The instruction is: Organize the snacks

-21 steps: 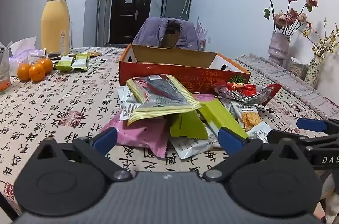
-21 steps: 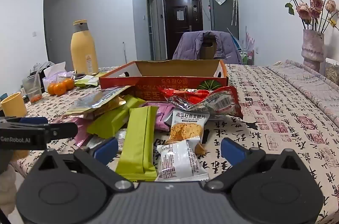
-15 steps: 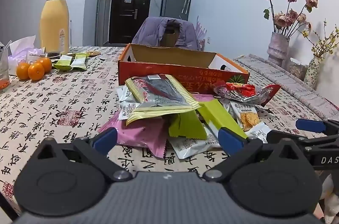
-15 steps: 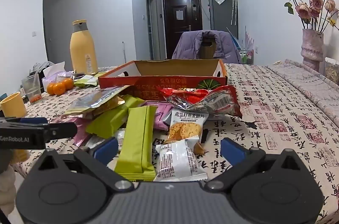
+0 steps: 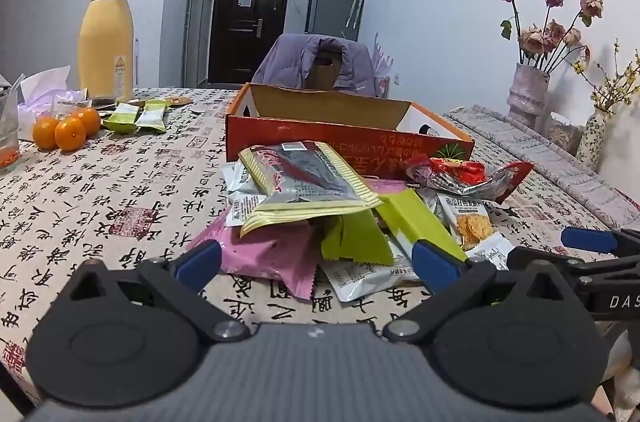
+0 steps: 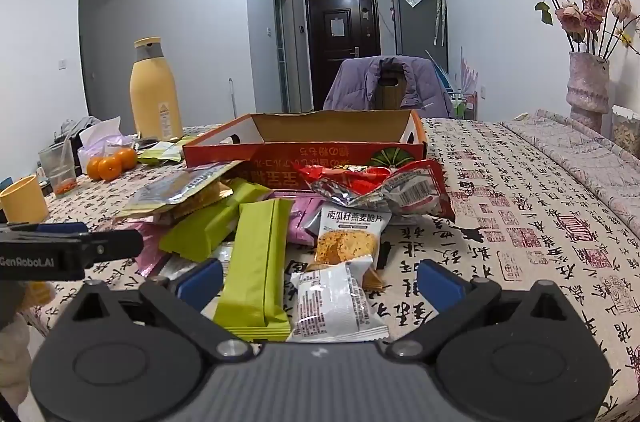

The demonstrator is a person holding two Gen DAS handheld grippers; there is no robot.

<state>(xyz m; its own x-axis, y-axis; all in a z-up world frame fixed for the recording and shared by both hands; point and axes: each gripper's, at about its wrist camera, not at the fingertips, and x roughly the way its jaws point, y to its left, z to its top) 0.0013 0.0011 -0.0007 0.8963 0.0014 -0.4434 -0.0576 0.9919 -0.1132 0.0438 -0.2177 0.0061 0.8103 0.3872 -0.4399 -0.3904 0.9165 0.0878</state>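
A heap of snack packets lies on the table in front of an open orange cardboard box (image 5: 344, 138) (image 6: 304, 154). On top sits a yellow-edged dark packet (image 5: 304, 182); below it a pink packet (image 5: 272, 250) and green bars (image 5: 416, 218) (image 6: 256, 254). A red foil bag (image 6: 380, 186), an oat-crisp packet (image 6: 348, 238) and a white packet (image 6: 336, 302) lie toward the right. My left gripper (image 5: 316, 262) stands open just short of the pink packet. My right gripper (image 6: 320, 282) is open, its blue pads on either side of the green bar and white packet without touching them.
A yellow bottle (image 5: 106, 34), oranges (image 5: 66, 130), small green packets (image 5: 136, 114) and tissue lie at the far left. A yellow cup (image 6: 22, 198) stands at the left edge. Vases of dried flowers (image 5: 528, 94) stand at the right, a chair with a purple jacket (image 5: 316, 62) beyond the box.
Both views have shifted very slightly; the snack pile sits marginally closer. Both grippers stay open and nothing has been picked up.
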